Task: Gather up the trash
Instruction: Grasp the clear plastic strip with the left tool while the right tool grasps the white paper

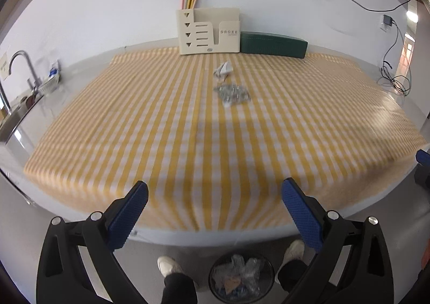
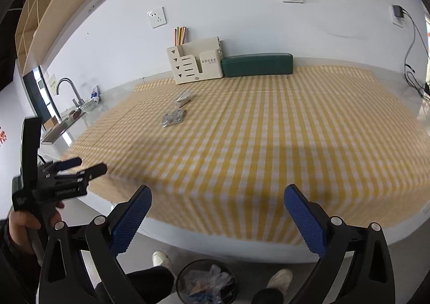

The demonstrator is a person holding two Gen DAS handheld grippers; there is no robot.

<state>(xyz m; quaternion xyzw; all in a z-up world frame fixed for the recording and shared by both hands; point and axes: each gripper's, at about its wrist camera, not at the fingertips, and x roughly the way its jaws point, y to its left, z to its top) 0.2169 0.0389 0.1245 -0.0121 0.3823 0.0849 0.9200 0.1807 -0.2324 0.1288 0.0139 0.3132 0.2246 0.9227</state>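
Two pieces of trash lie far out on the yellow checked tablecloth: a silver blister pack and, behind it, a crumpled white wrapper. A black mesh bin holding clear plastic and scraps stands on the floor below the table's near edge, between a person's shoes. My left gripper hangs open over the near table edge, empty. My right gripper is open and empty too, above the same edge. The left gripper also shows at the left of the right wrist view, held by a hand.
A cream desk organiser with coloured pens and a green case stand against the back wall. A sink with a tap is at the left. Cables trail down at the right. A person's legs and shoes flank the bin.
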